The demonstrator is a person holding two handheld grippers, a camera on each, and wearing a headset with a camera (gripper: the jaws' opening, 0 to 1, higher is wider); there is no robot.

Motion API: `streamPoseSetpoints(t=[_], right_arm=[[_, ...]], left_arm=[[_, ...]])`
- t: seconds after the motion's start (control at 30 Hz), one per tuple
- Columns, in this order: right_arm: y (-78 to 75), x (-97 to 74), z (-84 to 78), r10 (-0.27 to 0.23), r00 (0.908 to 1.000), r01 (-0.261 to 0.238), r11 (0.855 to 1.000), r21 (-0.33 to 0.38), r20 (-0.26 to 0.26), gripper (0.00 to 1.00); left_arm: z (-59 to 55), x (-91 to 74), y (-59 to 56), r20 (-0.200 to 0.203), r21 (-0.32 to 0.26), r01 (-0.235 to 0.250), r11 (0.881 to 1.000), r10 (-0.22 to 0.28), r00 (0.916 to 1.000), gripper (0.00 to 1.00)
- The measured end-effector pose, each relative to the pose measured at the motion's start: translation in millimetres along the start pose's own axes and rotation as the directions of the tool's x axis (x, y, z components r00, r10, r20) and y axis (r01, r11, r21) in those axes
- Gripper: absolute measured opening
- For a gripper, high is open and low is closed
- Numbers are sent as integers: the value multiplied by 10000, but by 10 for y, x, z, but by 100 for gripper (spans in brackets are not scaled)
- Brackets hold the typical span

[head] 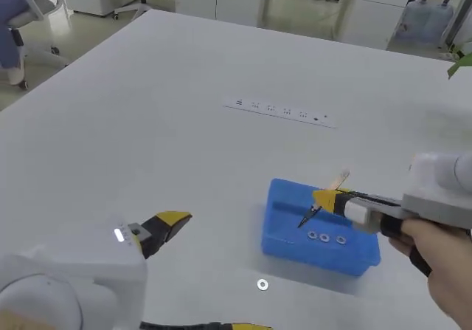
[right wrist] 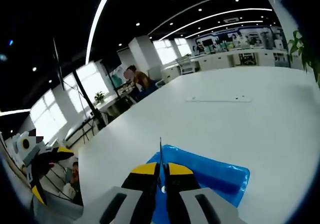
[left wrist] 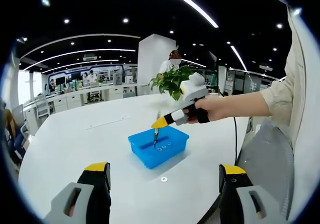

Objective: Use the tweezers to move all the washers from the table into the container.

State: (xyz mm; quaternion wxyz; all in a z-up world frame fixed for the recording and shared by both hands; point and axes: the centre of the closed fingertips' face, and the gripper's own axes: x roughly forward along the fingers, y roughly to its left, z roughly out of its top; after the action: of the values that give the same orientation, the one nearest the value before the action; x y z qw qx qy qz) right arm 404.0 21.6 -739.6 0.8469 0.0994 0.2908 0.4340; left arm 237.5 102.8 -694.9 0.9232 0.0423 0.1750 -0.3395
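Broad white table (head: 184, 145) in a bright open-plan office; chairs and desks beyond its far edge. Over the near left, left gripper (left wrist: 165, 170), jaws spread wide. Right gripper (head: 328, 199) clamped on tweezers (head: 313, 213), tips pointing down into blue container (head: 310, 262). Inside, three washers (head: 325, 237); just in front, on the table, one washer (head: 262, 285).

Bright, even overhead light washes the white worktop (head: 184, 123); the container (head: 317, 260) casts a soft shadow. Ceiling strip lights (left wrist: 185, 1) glare; both gripper views bend at the edges.
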Motion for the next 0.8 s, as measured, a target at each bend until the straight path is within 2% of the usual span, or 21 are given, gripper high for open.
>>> streamPoseSetpoints(t=[0.07, 0.13, 0.37, 0.63, 0.8], right_arm=[[-80, 39, -38, -258, 9995, 261, 9995, 156, -190, 2], [-110, 68, -53, -308, 9993, 313, 9993, 215, -227, 2], [-130, 85, -132, -466, 9977, 476, 9987, 196, -488, 2], [-147, 65, -147, -522, 9978, 527, 9985, 124, -411, 2], [-114, 44, -142, -333, 9991, 338, 9993, 181, -253, 3]], left_arm=[[-9, -5, 13, -22, -9, -28, 10000, 28, 10000, 91], [-12, -11, 19, -28, -14, -47, 10000, 47, 10000, 91], [-13, -8, 34, -49, -18, -65, 10000, 64, 10000, 91], [-19, 13, 16, -89, 24, 35, 10000, -35, 10000, 91], [-21, 17, 15, -87, -19, 36, 10000, -36, 10000, 91]])
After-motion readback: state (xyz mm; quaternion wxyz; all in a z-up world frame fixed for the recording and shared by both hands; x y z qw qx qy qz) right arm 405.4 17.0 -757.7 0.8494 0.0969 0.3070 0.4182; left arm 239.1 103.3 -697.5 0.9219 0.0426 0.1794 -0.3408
